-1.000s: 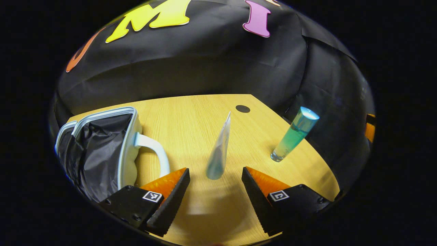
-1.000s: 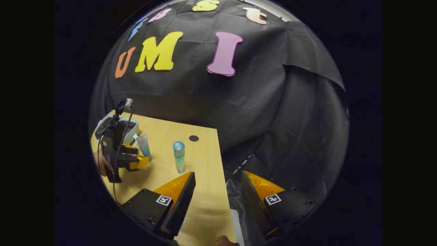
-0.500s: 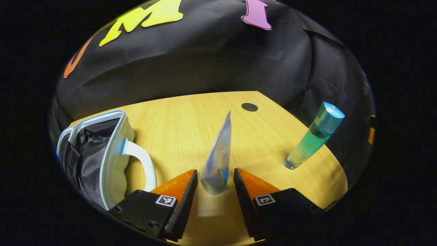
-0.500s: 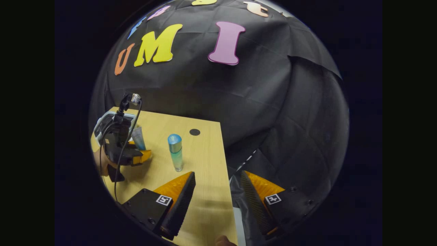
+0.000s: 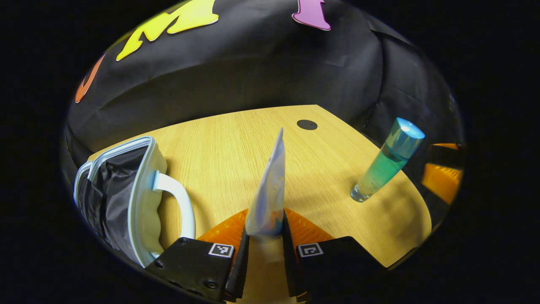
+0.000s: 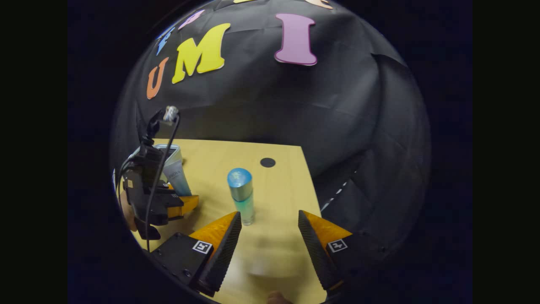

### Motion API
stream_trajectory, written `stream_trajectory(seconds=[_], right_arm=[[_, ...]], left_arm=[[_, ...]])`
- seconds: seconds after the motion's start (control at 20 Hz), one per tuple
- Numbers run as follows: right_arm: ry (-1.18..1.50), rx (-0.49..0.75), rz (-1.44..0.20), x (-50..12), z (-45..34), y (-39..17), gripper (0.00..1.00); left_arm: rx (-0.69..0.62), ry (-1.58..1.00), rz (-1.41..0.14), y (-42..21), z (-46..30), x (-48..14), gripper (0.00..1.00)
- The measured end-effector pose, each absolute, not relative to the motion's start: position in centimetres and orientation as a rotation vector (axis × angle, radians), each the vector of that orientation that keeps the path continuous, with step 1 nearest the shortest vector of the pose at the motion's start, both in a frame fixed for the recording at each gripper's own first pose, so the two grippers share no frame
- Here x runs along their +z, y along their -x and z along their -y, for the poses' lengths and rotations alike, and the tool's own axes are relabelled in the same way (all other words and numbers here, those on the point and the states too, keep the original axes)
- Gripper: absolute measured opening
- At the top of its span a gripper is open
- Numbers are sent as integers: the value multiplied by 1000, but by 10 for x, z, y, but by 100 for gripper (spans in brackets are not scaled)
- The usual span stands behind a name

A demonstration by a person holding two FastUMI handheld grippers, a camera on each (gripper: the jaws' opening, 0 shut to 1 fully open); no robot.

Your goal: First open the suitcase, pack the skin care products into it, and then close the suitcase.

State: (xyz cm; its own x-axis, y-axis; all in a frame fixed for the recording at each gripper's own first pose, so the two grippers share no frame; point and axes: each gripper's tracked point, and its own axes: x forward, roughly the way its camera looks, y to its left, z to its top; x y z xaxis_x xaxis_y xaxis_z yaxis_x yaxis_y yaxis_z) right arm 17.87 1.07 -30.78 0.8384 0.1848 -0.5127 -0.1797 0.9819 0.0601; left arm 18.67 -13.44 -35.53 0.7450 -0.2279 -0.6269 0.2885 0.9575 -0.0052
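My left gripper (image 5: 265, 236) is clamped on the cap end of a pale blue-white tube (image 5: 270, 190), which stands cap down on the wooden tabletop (image 5: 228, 143) and narrows to a flat crimped edge at the top. Just to its left the white suitcase (image 5: 141, 198) lies open, showing dark lining, a light zip rim and a curved handle. My right gripper (image 6: 269, 236) hangs wide open and empty just short of the upright clear bottle (image 6: 242, 196), whose liquid fades from teal to pale under a shiny blue cap.
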Motion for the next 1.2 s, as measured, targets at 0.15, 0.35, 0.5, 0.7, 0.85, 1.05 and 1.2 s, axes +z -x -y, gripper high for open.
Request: stream_trajectory(seconds=[0.15, 0.35, 0.5, 0.7, 0.85, 1.05, 1.2], right_arm=[[-13, 209, -542, -319, -32, -196, 80], [-33, 195, -556, -337, -49, -218, 80], [-37, 194, -561, -349, -58, -228, 73], [-33, 167, -589, -363, -64, -235, 58], [-40, 171, -595, -362, -72, -231, 40], [-20, 187, -622, -344, -83, -201, 37], [-13, 205, -607, -302, -97, -158, 36]], left_arm=[[-273, -42, -650, -167, 128, -328, 41], [-213, 2, -641, -142, 93, -297, 41], [-147, -5, -622, -124, 51, -275, 41], [-54, -7, -641, -93, -10, -264, 41], [24, 20, -648, -91, -58, -263, 41], [75, 17, -700, -109, -109, -281, 41], [76, -25, -799, -110, -135, -309, 41]])
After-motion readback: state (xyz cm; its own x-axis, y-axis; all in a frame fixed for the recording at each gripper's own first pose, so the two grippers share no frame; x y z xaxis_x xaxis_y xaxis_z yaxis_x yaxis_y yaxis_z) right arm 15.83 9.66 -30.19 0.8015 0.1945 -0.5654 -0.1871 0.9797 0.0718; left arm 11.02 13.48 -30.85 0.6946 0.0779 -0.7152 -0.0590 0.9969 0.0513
